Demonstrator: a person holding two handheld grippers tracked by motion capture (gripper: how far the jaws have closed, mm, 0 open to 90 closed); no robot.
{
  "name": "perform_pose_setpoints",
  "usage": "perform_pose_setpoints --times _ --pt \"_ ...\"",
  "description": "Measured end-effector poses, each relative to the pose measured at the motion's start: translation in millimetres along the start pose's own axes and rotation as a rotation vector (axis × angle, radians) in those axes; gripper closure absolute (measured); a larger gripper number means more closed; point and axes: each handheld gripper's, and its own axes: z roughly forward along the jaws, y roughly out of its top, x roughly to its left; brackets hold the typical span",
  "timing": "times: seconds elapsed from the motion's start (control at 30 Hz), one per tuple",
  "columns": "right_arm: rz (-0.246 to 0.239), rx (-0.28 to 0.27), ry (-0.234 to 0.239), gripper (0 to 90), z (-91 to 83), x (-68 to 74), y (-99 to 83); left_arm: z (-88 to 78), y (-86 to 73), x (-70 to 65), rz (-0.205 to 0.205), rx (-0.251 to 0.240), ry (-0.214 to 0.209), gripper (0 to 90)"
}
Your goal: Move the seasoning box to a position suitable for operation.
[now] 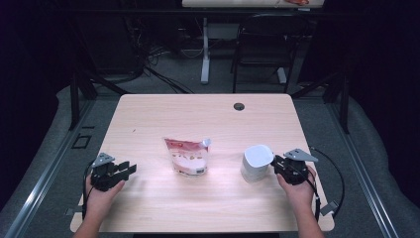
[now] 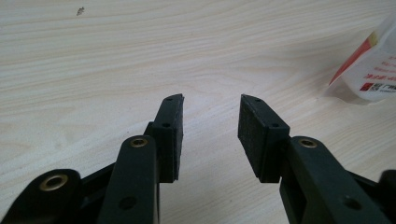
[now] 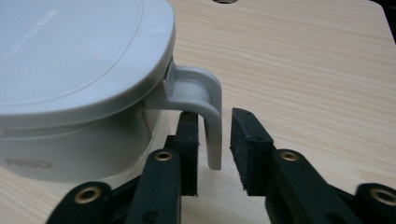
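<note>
The white jug (image 1: 256, 162) stands upright on the right half of the table (image 1: 208, 111), its pale lid (image 3: 70, 51) shut flat on top, so what is inside cannot be seen. In the right gripper view its curved handle (image 3: 208, 112) hangs down between the two black jaws of the right gripper (image 3: 215, 149): the jaw on the left of that view sits right against the handle, while the other stands just off it with a thin strip of table showing between, so the pads bracket the handle without clamping it yet. From above, the right gripper (image 1: 283, 166) sits just beside the jug on its right, a hand (image 1: 297, 191) behind it near the table's front edge. Out toward the middle of the table lies a red and white pouch (image 1: 187, 156) with a small spout at its upper corner; its contents are hidden by the printed front. It is well apart from the jug. Farther left, the left gripper (image 1: 126, 169) rests low over bare wood, jaws standing wide with nothing between them, and in the left gripper view (image 2: 210, 135) a corner of the pouch (image 2: 373, 70) peeks in at the right edge.
</note>
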Motion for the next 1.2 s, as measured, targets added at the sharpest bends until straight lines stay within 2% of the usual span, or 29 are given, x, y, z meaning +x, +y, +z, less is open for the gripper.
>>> perform_pose_setpoints --times 0.03,0.07,0.1,0.3,0.47,0.6,0.8,0.97,1.2 --pt "-0.01 0.002 0.0 79.4 1.7 0.8 0.8 0.8 -0.6 -0.2 -0.007 -0.014 0.005 60.8" --pt "-0.014 0.003 -0.001 80.4 1.8 1.5 1.0 -0.3 -0.2 0.4 -0.005 -0.003 0.001 60.8" --pt "-0.024 0.004 -0.01 81.1 1.7 2.6 0.9 0.2 -0.5 0.3 -0.007 -0.014 0.005 60.9" --pt "-0.062 0.015 -0.027 82.6 -1.4 6.6 0.3 -1.4 -0.3 1.0 -0.012 -0.018 0.001 61.4" --pt "-0.066 0.024 -0.021 83.0 -5.1 9.5 -0.8 -1.4 -0.4 -0.3 -0.006 -0.023 0.006 61.4" --pt "-0.076 0.024 -0.016 83.4 -8.8 13.7 -3.2 -2.0 0.0 -2.4 -0.007 -0.031 -0.007 61.8" --pt "-0.083 0.039 0.008 83.8 -15.8 17.4 -6.2 -1.0 0.6 -10.6 0.015 -0.026 -0.022 62.3" --pt "-0.062 0.039 0.023 83.5 -19.8 20.8 -8.5 -0.2 1.3 -18.1 0.047 -0.013 -0.037 62.4" --pt "-0.06 0.044 0.048 83.3 -23.2 25.6 -10.4 1.4 1.5 -25.1 0.07 -0.013 -0.049 62.6"
